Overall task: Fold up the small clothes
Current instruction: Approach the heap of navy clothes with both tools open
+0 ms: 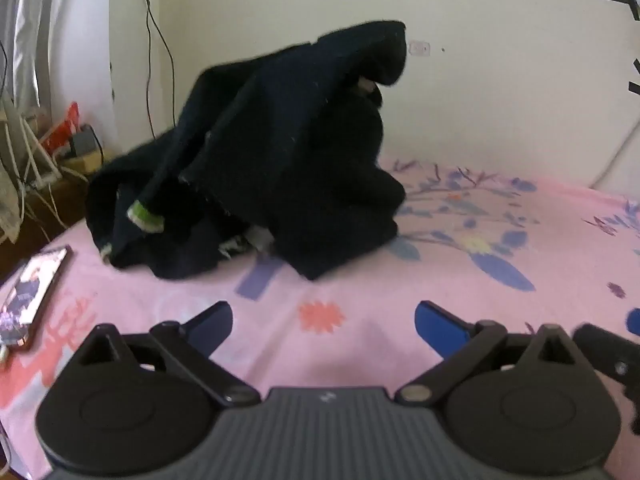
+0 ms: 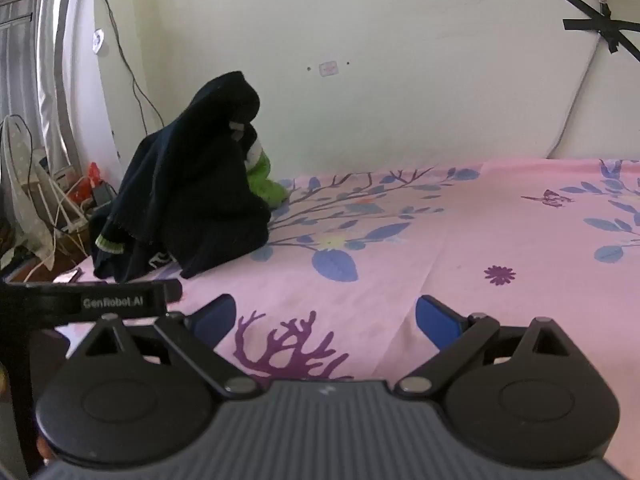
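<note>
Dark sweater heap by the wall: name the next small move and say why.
Probably bring the left gripper forward to the dark sweater and pinch its green-striped cuff. Both grippers are open and empty, the right gripper included, and the sweater sits bunched on the pink bedsheet, so it needs spreading first.

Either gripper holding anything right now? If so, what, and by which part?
Nothing held. Left gripper and right gripper are both open over the bedsheet; the dark garment lies heaped beyond them.

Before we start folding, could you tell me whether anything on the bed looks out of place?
Yes: the dark garment stands in a crumpled, peaked heap near the wall instead of lying flat, and a phone lies on the pink sheet near the edge.
</note>
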A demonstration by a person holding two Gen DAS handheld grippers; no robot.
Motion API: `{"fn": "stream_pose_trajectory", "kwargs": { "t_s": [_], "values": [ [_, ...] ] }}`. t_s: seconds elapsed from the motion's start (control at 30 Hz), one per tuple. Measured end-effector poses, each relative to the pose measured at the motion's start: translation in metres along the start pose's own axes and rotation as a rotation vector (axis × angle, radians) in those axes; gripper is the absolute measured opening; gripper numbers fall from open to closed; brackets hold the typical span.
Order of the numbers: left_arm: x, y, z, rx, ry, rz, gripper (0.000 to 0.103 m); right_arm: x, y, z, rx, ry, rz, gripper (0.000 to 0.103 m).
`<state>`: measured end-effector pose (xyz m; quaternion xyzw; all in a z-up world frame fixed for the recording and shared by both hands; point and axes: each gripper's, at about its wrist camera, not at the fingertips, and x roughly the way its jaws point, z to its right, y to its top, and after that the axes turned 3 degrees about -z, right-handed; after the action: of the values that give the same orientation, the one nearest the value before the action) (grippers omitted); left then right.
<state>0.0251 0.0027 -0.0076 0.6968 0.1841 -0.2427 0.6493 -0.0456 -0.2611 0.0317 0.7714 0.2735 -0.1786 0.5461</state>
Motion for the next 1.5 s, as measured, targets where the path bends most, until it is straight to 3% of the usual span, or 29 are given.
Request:
{"fn": "stream_pose_trajectory", "kwargs": {
  "t_s": [0.1, 0.23, 0.4, 0.5, 0.73, 1.0, 1.13, 1.33, 1.5],
  "values": [
    [0.007, 0.001, -0.004, 0.015, -0.002, 0.014, 0.088, 0.000, 0.000, 0.000, 0.003, -0.004, 0.004, 0.091],
    [0.010, -0.005, -0.008, -0.011, 0.012, 0.071, 0.087, 0.000, -0.001, 0.000, 0.007, -0.018, 0.007, 0.091],
    [-0.006, -0.005, -0.005, -0.004, 0.055, 0.260, 0.101, 0.001, 0.007, -0.001, 0.004, -0.032, 0.030, 0.091],
    [-0.011, -0.007, 0.003, 0.036, 0.097, 0.346, 0.102, 0.005, 0.019, -0.004, -0.025, -0.064, 0.074, 0.091],
    [-0.011, -0.008, -0.005, -0.022, 0.114, 0.354, 0.103, 0.015, 0.028, -0.016, -0.073, -0.173, 0.234, 0.091],
    [-0.017, -0.012, -0.011, -0.052, 0.118, 0.382, 0.103, 0.004, 0.021, -0.027, -0.142, -0.179, 0.313, 0.091],
    [-0.014, -0.010, -0.011, -0.055, 0.117, 0.363, 0.103, 0.007, 0.023, -0.029, -0.153, -0.161, 0.273, 0.091],
    [-0.014, -0.011, -0.004, -0.012, 0.122, 0.362, 0.103, 0.009, 0.024, -0.016, -0.073, -0.141, 0.251, 0.091],
    [-0.012, -0.011, -0.013, -0.074, 0.115, 0.338, 0.103, 0.012, 0.026, -0.004, 0.003, -0.120, 0.217, 0.091]
  ]
}}
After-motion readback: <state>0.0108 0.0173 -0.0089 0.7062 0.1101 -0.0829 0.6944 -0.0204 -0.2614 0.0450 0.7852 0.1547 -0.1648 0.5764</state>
